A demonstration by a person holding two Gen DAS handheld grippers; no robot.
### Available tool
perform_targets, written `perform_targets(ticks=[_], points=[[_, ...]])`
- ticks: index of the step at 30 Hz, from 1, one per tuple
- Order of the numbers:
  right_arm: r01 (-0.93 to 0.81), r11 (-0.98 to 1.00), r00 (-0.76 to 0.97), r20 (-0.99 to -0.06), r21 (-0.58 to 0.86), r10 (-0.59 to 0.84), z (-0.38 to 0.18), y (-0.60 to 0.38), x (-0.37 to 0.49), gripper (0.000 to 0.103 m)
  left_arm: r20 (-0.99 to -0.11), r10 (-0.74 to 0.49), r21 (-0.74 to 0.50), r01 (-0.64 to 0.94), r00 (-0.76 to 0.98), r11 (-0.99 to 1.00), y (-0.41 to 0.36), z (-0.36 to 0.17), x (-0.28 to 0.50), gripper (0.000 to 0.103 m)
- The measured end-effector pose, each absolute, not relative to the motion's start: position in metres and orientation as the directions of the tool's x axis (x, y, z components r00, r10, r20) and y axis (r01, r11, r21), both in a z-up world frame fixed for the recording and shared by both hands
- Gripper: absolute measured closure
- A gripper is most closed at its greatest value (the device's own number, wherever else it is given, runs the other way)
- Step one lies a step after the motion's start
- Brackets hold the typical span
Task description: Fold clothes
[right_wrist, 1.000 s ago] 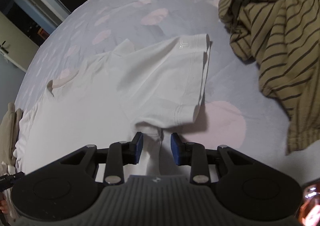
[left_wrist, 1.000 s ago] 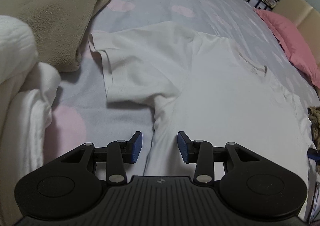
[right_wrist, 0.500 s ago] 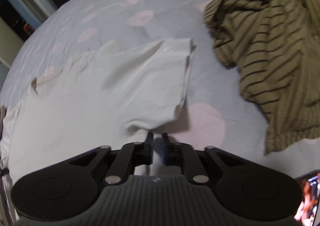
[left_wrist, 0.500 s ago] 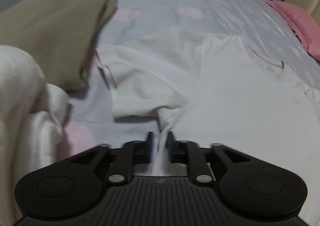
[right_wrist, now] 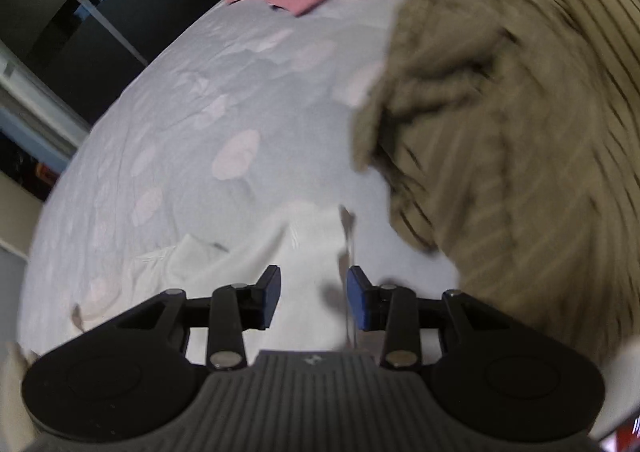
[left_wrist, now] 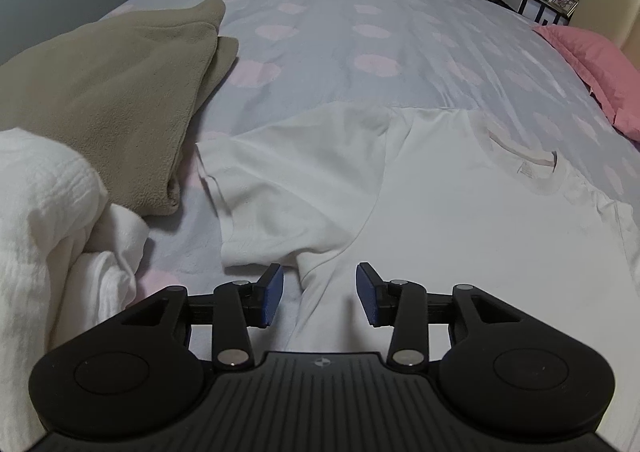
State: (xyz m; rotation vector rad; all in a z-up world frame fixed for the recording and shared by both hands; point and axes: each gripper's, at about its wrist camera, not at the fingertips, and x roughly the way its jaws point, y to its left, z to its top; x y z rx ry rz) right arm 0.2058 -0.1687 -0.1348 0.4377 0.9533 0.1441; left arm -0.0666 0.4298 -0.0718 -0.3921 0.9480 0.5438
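A white T-shirt (left_wrist: pixel 460 212) lies spread flat on the bed, collar to the right and one short sleeve (left_wrist: pixel 288 188) to the left. My left gripper (left_wrist: pixel 320 294) hovers over the shirt's side seam just below that sleeve. Its jaws are opening, and a ridge of white cloth lies between the blue pads (left_wrist: pixel 272 292) without being pressed. In the blurred right wrist view, the shirt's other sleeve (right_wrist: pixel 312 244) lies under my right gripper (right_wrist: pixel 314 298). Its jaws are opening too, with the cloth loose beneath them.
A folded tan fleece (left_wrist: pixel 112 92) and a white bundle of cloth (left_wrist: pixel 48 232) lie left of the shirt. A striped olive garment (right_wrist: pixel 520 132) is heaped close to the right gripper. A pink pillow (left_wrist: pixel 592 64) sits at the bed's far side on the dotted grey cover (left_wrist: pixel 360 12).
Both grippers pinched the shirt below its sleeves half a second ago and have since opened and let go. The left one rose slightly. The right one swung towards the striped garment.
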Motion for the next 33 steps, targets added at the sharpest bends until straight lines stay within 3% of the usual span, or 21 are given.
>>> perform_targets(ticks=[6, 11, 13, 14, 15, 21, 27, 33], points=[[0.045, 0.947, 0.554, -0.797, 0.318, 0.241, -0.149, -0.159, 0.242, 0.063, -0.864, 0.241, -0.070, -0.579, 0.441, 0.812, 0.427, -0.081, -0.053, 0.065], [0.056, 0.944, 0.570, -0.787, 0.324, 0.236, -0.155, -0.168, 0.255, 0.064, -0.878, 0.242, -0.035, -0.559, 0.414, 0.829, 0.429, -0.089, -0.049, 0.064], [0.044, 0.938, 0.571, -0.779, 0.343, 0.258, -0.154, -0.168, 0.255, 0.078, -0.886, 0.247, -0.023, -0.570, 0.392, 0.821, 0.433, -0.093, -0.048, 0.064], [0.033, 0.937, 0.568, -0.778, 0.348, 0.269, -0.153, -0.167, 0.255, 0.093, -0.888, 0.247, -0.023, -0.575, 0.387, 0.818, 0.434, -0.094, -0.048, 0.064], [0.023, 0.937, 0.571, -0.774, 0.348, 0.273, -0.150, -0.166, 0.254, 0.094, -0.889, 0.244, -0.027, -0.578, 0.387, 0.816, 0.435, -0.094, -0.048, 0.064], [-0.103, 0.941, 0.618, -0.721, 0.322, 0.314, -0.113, -0.151, 0.233, 0.096, -0.883, 0.232, -0.047, -0.570, 0.408, 0.820, 0.433, -0.090, -0.046, 0.064], [-0.318, 0.891, 0.615, -0.644, 0.325, 0.455, -0.066, -0.119, 0.191, 0.097, -0.881, 0.238, -0.036, -0.561, 0.408, 0.827, 0.430, -0.088, -0.047, 0.064], [-0.506, 0.806, 0.493, -0.664, 0.306, 0.562, -0.061, -0.070, 0.162, 0.097, -0.874, 0.240, -0.041, -0.556, 0.423, 0.830, 0.429, -0.081, -0.054, 0.064]])
